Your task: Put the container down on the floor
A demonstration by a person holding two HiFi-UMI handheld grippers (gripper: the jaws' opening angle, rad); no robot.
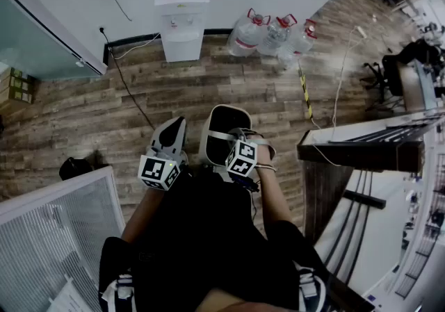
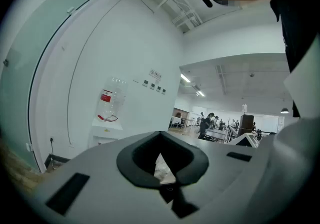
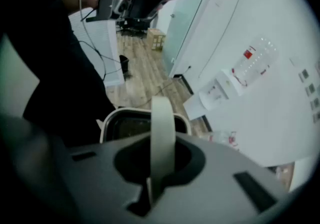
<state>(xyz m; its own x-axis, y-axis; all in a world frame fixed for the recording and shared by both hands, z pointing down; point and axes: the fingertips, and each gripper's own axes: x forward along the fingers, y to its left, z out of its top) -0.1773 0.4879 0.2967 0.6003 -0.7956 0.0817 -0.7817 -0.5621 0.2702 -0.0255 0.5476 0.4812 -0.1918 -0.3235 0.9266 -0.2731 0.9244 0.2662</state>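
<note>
In the head view a white-rimmed container [image 1: 221, 130] with a dark inside hangs above the wooden floor, close in front of the person's body. A pale band handle [image 1: 221, 136] crosses its mouth. My right gripper [image 1: 240, 140] is shut on that handle. In the right gripper view the handle [image 3: 162, 133] runs upright between the closed jaws of the right gripper [image 3: 154, 180], with the container's rim [image 3: 131, 113] just beyond. My left gripper [image 1: 174, 128] is held beside the container on its left, apart from it, its jaws together and holding nothing. The left gripper [image 2: 162, 167] points at the white wall.
A water dispenser [image 1: 182, 22] stands against the far wall, with several large water bottles [image 1: 271, 36] on the floor to its right. A black cable [image 1: 128, 88] runs across the planks. A desk [image 1: 361, 149] juts in from the right. A ribbed partition [image 1: 55, 227] stands at lower left.
</note>
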